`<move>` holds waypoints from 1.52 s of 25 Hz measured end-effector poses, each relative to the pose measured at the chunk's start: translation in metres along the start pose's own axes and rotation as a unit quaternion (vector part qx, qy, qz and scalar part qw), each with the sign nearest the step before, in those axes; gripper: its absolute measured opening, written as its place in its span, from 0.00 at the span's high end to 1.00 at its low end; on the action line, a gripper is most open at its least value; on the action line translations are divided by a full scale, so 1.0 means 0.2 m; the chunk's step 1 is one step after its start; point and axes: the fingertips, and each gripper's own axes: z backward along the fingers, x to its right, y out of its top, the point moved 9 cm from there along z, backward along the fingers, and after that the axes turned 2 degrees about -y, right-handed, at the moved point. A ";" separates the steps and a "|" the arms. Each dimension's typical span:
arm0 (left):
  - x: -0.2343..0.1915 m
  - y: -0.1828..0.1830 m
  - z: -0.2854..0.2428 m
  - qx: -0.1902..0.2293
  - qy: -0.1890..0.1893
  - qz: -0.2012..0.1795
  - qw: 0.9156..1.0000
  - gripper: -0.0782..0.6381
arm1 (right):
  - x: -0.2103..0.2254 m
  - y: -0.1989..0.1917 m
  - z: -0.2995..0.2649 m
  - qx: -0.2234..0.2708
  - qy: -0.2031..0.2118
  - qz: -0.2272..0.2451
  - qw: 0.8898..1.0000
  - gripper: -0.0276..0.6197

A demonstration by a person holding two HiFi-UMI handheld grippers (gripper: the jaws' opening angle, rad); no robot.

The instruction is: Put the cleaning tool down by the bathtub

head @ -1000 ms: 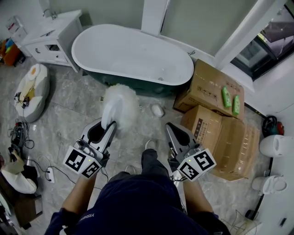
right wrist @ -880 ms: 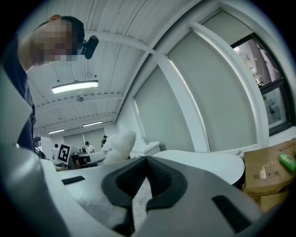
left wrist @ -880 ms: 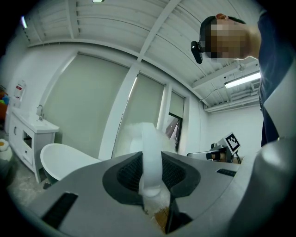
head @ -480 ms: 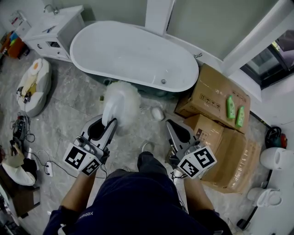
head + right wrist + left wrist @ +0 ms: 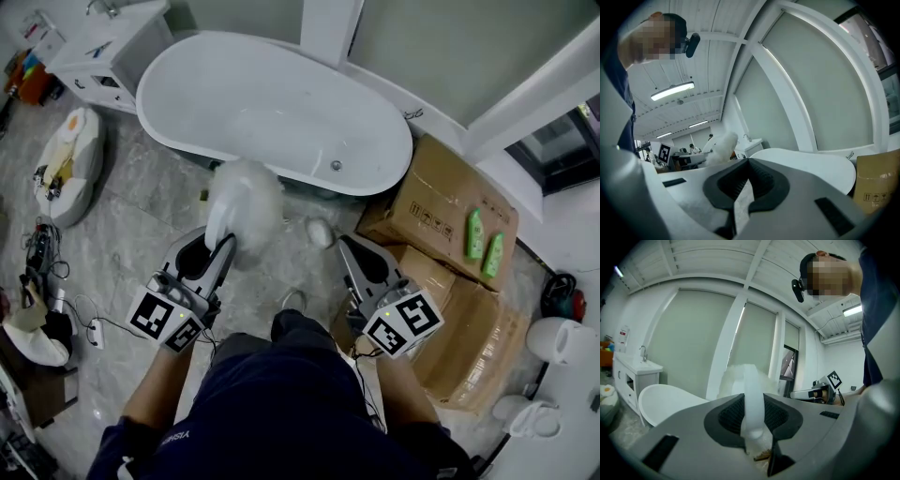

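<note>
Grey marble floor runs ahead of both claws to the white bathtub, which lies just beyond my left claw. That claw is clamped on the handle of the cleaning tool, a fluffy white duster whose head sticks out past the jaw tips, close to the tub's side. My right claw, beside it, is closed on nothing. The carrying looks nearly done, I'd judge; lowering the tool to the floor and letting go are left. I count one bathtub, one cleaning tool, two cardboard boxes to the right of my right claw, and two green bottles on the farther box.
</note>
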 end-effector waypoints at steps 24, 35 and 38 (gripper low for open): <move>-0.52 -0.30 -0.22 -0.069 0.069 0.015 0.995 0.74 | 0.31 -0.16 -0.66 -0.083 0.029 0.000 0.996 0.95; -1.00 -0.55 -0.22 -0.115 0.082 0.043 0.989 0.74 | 0.32 -0.37 -1.11 -0.131 0.013 0.006 0.991 0.95; -1.12 -0.67 -0.20 -0.132 0.071 0.045 0.988 0.74 | 0.31 -0.46 -1.22 -0.145 0.006 0.007 0.989 0.95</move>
